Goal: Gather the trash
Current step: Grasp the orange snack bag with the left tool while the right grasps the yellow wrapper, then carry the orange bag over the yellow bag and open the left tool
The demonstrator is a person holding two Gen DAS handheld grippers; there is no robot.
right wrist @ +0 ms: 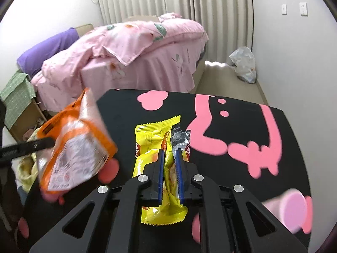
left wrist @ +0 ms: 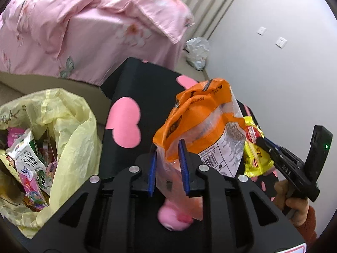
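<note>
**Two wrappers held above the black table, one in each gripper**

Nearest to us, the left gripper (left wrist: 167,164) was pinching one orange snack bag (left wrist: 202,118) by its clear lower part, and the bag stood up above the black table (left wrist: 134,84) with pink shapes. Our right gripper (right wrist: 169,168) was pressed together on one yellow wrapper (right wrist: 153,132), whose torn top showed a silver inside. In the left wrist view we saw this same yellow wrapper hanging from the right gripper beside the orange bag, and one hand (left wrist: 294,208) in an orange-red sleeve held that tool.

So we counted two pieces of trash in the air, one for each gripper, both over the table.

To the left of the table and lower, one yellow plastic bag (left wrist: 69,113) stood open. Inside it we saw several packets, among them a green and white carton (left wrist: 27,151); the exact number we could not tell.

Further away there was one bed with a pink flowered cover (right wrist: 134,48) and one purple pillow (right wrist: 48,48). Near the far wall one white plastic bag (right wrist: 244,63) lay on the floor. On that wall we counted two white switch plates (right wrist: 293,8), and pale curtains (right wrist: 158,0) hung behind the bed.
</note>
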